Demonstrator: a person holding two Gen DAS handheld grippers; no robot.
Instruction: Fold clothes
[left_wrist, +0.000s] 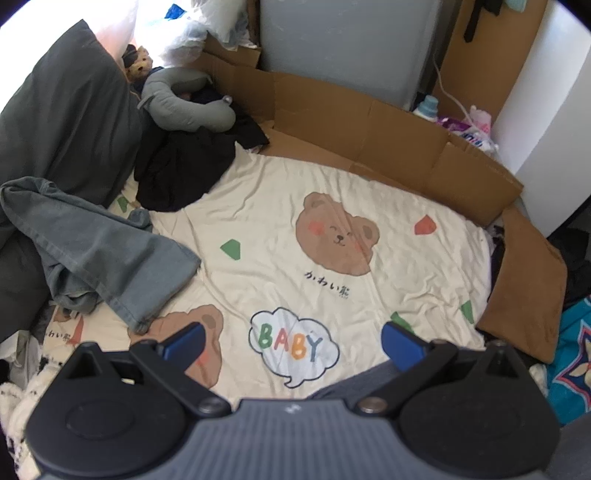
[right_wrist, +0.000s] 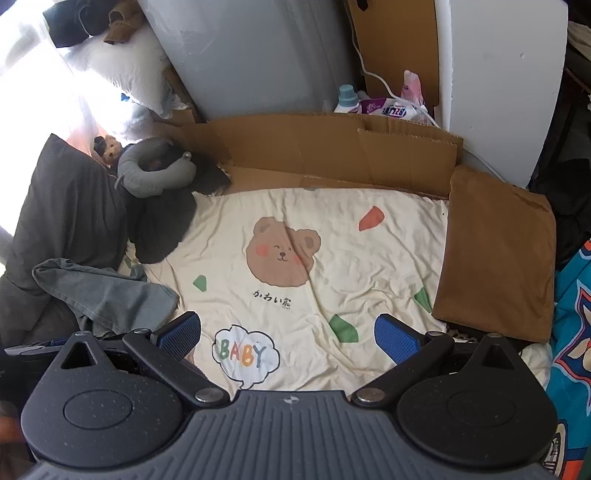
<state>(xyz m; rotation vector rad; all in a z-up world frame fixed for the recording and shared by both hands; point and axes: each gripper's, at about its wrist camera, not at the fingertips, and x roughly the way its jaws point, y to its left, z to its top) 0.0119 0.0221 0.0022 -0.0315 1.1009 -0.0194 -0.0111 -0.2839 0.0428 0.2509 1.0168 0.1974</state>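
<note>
Both the left gripper (left_wrist: 291, 341) and right gripper (right_wrist: 287, 332) are wide open, holding nothing. The grey-blue clothes (left_wrist: 99, 254) lie crumpled at left, soft and floppy; grab the hem edge.

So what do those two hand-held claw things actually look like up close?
Both look alike. The left gripper and right gripper each have a ribbed grey body, two round black hubs, black linkage arms with silver pins, and blue fingers with a dotted grip texture. No cables show.

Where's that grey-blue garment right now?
The grey-blue garment lies crumpled at the left of both views, on the bear-print sheet, against the dark pillow.
</note>
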